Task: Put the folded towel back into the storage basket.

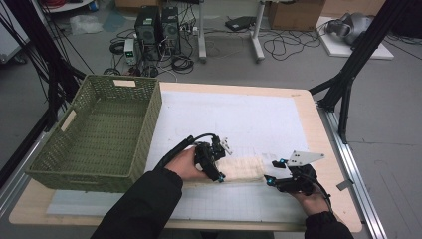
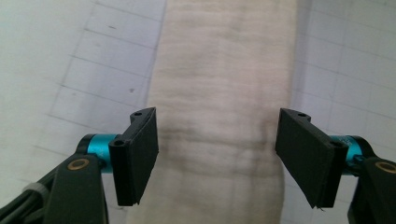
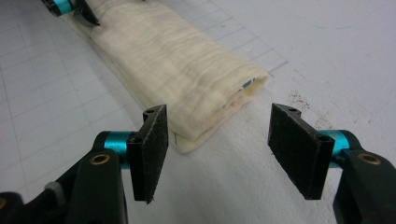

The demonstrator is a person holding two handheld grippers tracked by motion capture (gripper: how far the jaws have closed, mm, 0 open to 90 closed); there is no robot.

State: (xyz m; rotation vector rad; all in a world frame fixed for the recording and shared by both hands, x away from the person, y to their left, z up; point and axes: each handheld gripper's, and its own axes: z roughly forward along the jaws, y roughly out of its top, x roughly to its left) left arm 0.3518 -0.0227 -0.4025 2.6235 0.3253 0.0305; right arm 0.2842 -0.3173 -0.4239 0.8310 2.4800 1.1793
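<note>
Looking down from the high view, we see the folded cloth (image 1: 244,168) lying low in the middle of the frame, on the white gridded mat (image 1: 249,117) that covers most of the wooden table (image 1: 318,129). The upper part of the mat is bare and gives open room, while the green woven basket (image 1: 94,130) closes the left side and the table edge runs near the bottom. The cloth is cream, soft and finely ribbed, folded into a long flat strip with layered edges at its end. We hold the left gripper (image 1: 215,162) at the left end of the strip and the right gripper (image 1: 276,172) at its right end. In the left gripper view the left gripper (image 2: 217,156) has its jaws wide apart, holding nothing, and the cloth (image 2: 224,93) runs up the frame between them. In the right gripper view the right gripper (image 3: 218,149) is also spread wide and empty; the folded end of the cloth (image 3: 187,70) lies just beyond the jaws, nearer the left pad (image 3: 152,149).
</note>
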